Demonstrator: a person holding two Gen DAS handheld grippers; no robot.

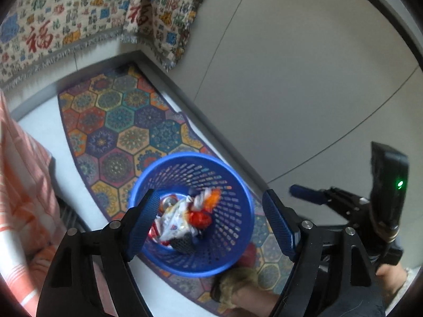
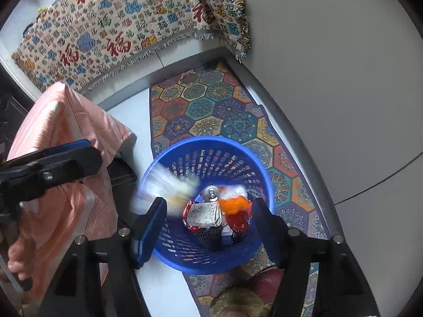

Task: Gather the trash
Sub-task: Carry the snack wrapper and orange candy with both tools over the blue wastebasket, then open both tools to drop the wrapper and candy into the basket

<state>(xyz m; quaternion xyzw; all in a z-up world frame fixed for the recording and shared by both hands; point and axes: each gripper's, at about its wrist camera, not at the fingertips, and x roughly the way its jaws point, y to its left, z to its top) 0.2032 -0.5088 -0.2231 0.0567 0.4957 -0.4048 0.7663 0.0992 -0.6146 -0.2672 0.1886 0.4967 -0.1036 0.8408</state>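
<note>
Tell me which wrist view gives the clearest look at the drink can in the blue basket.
The right wrist view: the can stands clear, its silver top and pull tab facing the camera among the wrappers in the blue basket. In the left wrist view the can is mostly hidden behind a tool finger and blurred.

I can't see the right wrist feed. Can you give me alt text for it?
The open right gripper points down into a blue basket holding a can and crumpled wrappers; a pale blurred piece is at the basket's left rim. The basket stands on a patterned rug, with the left gripper at left over pink cloth.
</note>
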